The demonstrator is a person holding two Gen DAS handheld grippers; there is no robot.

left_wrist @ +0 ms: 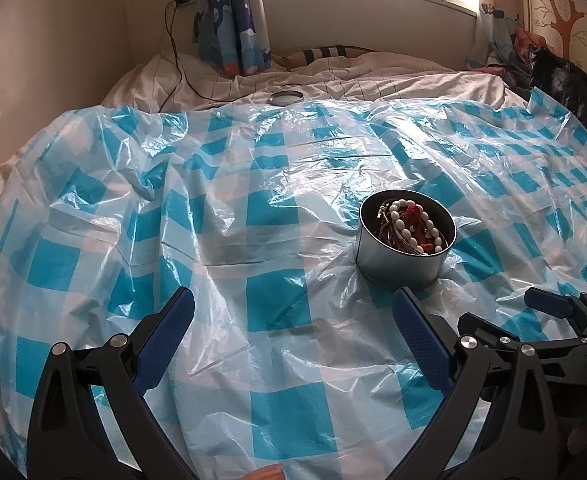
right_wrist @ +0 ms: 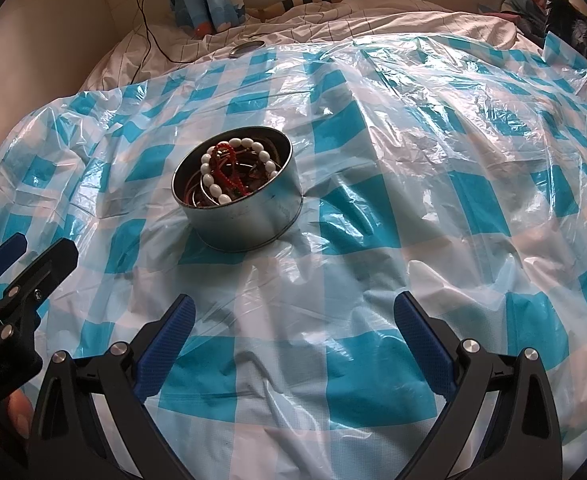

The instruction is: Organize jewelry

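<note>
A round metal tin [left_wrist: 401, 266] [right_wrist: 253, 222] stands open on a blue-and-white checked plastic sheet [left_wrist: 253, 208] [right_wrist: 413, 160]. Inside lie a white bead bracelet [left_wrist: 407, 226] [right_wrist: 229, 168], a red bead string [right_wrist: 229, 170] and other tangled jewelry. The tin's lid [left_wrist: 285, 97] [right_wrist: 247, 49] lies at the sheet's far edge. My left gripper [left_wrist: 293, 320] is open and empty, short of the tin and to its left. My right gripper [right_wrist: 293, 320] is open and empty, in front of the tin and slightly to its right.
The sheet covers a bed with white bedding [left_wrist: 373, 76]. A black cable [left_wrist: 175, 60] runs down from a wall socket. A blue curtain [left_wrist: 229, 16] hangs at the back. Dark clothes [left_wrist: 557, 76] lie at the far right.
</note>
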